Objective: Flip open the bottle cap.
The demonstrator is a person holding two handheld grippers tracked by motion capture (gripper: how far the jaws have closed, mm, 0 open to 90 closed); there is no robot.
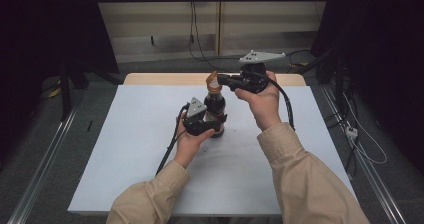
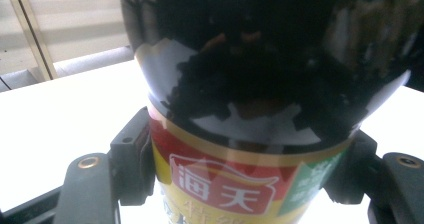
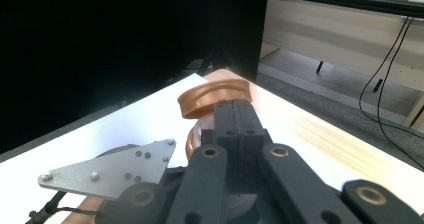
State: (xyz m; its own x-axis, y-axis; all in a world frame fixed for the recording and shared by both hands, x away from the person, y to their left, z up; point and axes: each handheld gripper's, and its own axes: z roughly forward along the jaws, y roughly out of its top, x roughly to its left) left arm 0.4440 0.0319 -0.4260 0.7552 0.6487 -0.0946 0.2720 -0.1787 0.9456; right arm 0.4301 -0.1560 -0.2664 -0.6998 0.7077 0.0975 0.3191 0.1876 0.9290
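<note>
In the middle of the high view a dark sauce bottle (image 1: 215, 109) stands upright on the white table (image 1: 125, 149), with its long axis vertical. The left gripper (image 1: 212, 126) holds it around the labelled body, one jaw on each side. The right gripper (image 1: 222, 79) comes from the right at the bottle's top, its jaws closed together on the brown flip cap (image 1: 213, 80), which stands tilted open. I judge the next move turns on this cap, directly above the left grip.
</note>
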